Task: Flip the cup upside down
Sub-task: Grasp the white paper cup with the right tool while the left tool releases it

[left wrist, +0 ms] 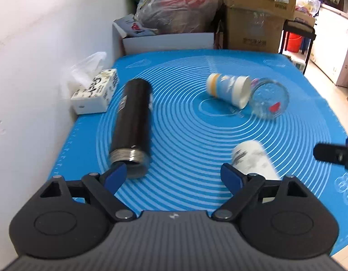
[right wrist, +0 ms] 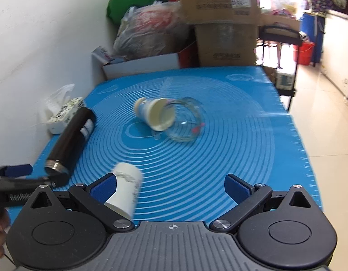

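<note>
Several cups lie on their sides on the blue mat (left wrist: 196, 135). A black flask (left wrist: 132, 124) lies at the left, its threaded mouth near my left fingertip. A white marbled cup (left wrist: 255, 160) lies at the near right. A blue and white paper cup (left wrist: 230, 89) touches a clear glass (left wrist: 269, 98) in the middle. My left gripper (left wrist: 174, 177) is open and empty above the near mat. My right gripper (right wrist: 171, 187) is open and empty; the white cup (right wrist: 126, 187) lies beside its left finger. The flask (right wrist: 70, 142), paper cup (right wrist: 155, 113) and glass (right wrist: 187, 122) also show there.
A patterned tissue box (left wrist: 94, 91) stands against the white wall at the left. Behind the mat are a white box (left wrist: 169, 41), a full plastic bag (left wrist: 180, 6) and stacked cardboard boxes (left wrist: 257, 11). The mat's right edge drops to a tiled floor (right wrist: 327, 135).
</note>
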`<state>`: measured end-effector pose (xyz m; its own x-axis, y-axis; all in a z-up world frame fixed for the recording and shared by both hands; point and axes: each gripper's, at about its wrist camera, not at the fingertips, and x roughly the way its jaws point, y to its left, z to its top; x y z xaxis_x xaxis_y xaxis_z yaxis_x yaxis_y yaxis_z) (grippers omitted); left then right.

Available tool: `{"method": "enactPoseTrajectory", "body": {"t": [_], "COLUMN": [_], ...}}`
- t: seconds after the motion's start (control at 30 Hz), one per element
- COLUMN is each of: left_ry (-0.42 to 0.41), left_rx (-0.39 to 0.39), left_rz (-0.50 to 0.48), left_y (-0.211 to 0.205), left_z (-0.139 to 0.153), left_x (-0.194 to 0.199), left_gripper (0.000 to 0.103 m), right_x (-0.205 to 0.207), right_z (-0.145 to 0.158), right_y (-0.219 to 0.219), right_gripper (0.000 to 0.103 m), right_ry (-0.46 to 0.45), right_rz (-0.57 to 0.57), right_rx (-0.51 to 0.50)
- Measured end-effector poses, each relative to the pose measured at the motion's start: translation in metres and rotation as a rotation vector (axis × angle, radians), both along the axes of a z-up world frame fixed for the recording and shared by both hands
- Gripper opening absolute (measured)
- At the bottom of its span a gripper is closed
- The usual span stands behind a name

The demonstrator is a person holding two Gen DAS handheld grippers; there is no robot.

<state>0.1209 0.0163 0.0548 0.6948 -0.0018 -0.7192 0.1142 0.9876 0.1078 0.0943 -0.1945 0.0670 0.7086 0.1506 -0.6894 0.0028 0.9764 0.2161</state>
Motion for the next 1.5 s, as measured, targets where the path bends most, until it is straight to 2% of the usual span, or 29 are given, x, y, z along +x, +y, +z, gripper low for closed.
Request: {"method": "enactPoseTrajectory", "body": {"t": [0.23,0.57,0.77,0.87,0.9,0.97,1.0,1.13,1.3,1.4,1.5], "left_ry": [0.025,0.043,0.059,0.063,0.064,0.066,0.067,0.071,0.06,0.046,0.034], "left_rx": [-0.015,-0.036,-0.065,-0.067,-0.067,-0.064,-0.064,-0.069,-0.079,-0.084,-0.088], "left_rz": [0.04,0.07,0.072,0.067,0.065,0.061,0.061,0.06,0.057,0.055,0.053], "left_y": [0.035,0.057,0.062,0.062,0.062,0.061,0.061,0.06,0.056,0.052,0.046], "left_z": [-0.015,-0.036,-0.045,-0.048,-0.049,-0.05,-0.05,-0.05,-0.046,-0.043,-0.043], "left_x": [0.008,0.029,0.039,0.041,0.042,0.043,0.043,0.043,0.038,0.034,0.029], "left_gripper": [0.09,0.09,0.09,0.09,0.09,0.09,0.09,0.09,0.09,0.09,0.09], "right_x": [0.038,0.081,0.104,0.112,0.113,0.116,0.115,0.108,0.093,0.075,0.054], "right_z": [-0.006,-0.036,-0.056,-0.064,-0.067,-0.071,-0.07,-0.061,-0.046,-0.035,-0.03], "right_y": [0.032,0.05,0.056,0.059,0.059,0.058,0.058,0.064,0.06,0.06,0.065], "right_gripper": [0.103,0.095,0.082,0.072,0.066,0.061,0.053,0.053,0.053,0.053,0.053], "right_ry": [0.12,0.244,0.322,0.35,0.36,0.373,0.366,0.312,0.208,0.081,-0.082], "right_rz": [0.07,0.064,0.064,0.06,0.062,0.072,0.074,0.099,0.114,0.107,0.083], "right_rx": [0.05,0.141,0.162,0.142,0.143,0.177,0.181,0.127,0.128,0.043,-0.1]}}
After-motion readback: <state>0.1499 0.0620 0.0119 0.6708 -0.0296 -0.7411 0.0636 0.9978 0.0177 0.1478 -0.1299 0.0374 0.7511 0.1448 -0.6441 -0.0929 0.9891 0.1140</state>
